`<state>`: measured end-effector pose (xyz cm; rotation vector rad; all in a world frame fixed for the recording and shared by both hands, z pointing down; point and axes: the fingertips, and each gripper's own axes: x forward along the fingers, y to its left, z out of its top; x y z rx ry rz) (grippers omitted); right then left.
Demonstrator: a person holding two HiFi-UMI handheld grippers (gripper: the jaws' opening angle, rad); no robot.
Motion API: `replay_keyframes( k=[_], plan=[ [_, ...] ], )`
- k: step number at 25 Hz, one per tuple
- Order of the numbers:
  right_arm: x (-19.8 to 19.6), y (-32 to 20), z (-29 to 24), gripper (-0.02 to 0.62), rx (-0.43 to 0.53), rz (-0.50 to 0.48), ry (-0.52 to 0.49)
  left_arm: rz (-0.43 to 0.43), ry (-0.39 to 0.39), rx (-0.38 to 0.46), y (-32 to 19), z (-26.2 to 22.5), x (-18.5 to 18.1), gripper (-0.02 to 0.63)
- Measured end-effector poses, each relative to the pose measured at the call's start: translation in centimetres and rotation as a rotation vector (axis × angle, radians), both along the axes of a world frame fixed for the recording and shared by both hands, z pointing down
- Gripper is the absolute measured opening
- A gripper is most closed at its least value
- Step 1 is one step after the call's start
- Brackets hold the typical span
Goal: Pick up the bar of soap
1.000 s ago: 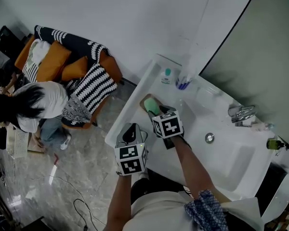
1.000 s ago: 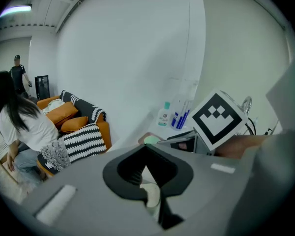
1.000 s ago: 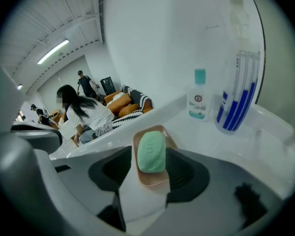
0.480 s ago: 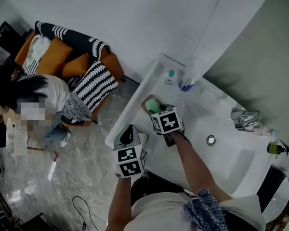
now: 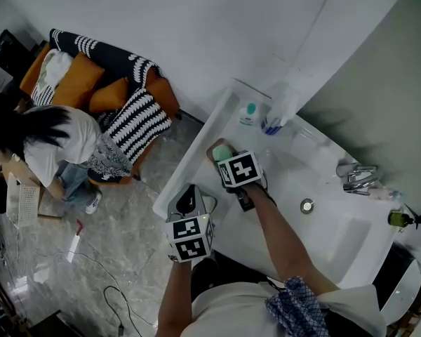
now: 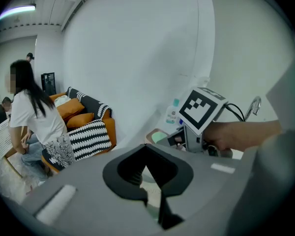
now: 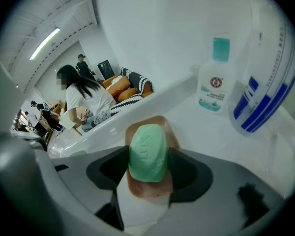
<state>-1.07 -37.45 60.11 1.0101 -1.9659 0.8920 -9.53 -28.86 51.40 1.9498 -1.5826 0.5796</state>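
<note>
Left gripper (image 6: 153, 196): jaws together, empty, parked aside, probably not needed for this grab. Right gripper (image 7: 147, 167): jaws have just been opening and now stand wide astride the bar of soap (image 7: 146, 146), which lies between them in its dish (image 7: 150, 191); likely set for closing.

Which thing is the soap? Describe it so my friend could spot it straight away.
Start at the white washbasin counter, at the end away from the tap, where a brown dish sits. The soap lies in it: a pale green oval bar, unlike the teal-capped bottle standing behind.
</note>
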Motion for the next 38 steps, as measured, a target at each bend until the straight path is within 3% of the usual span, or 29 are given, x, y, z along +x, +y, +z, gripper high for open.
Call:
replay_keyframes(
  k=[7,20,32,38],
  plan=[
    [0.0,-0.7,0.5,0.239,-0.091,0.021,0.041,0.008,0.016,-0.008,-0.2,0.5,0.5,0.009],
    [0.3,-0.7,0.3,0.244,-0.015,0.013,0.014,0.012,0.039,0.001,-0.4,0.2,1.0,0.009],
    [0.4,-0.2,-1.2,0.242,0.034,0.051,-0.081,-0.020,0.020,0.003,0.2,0.0,-0.4,0.009],
    [1.0,0.3,-0.8,0.241,0.014,0.086,-0.108,-0.024,0.017,0.007,0.4,-0.3,-0.5,0.009]
  ],
)
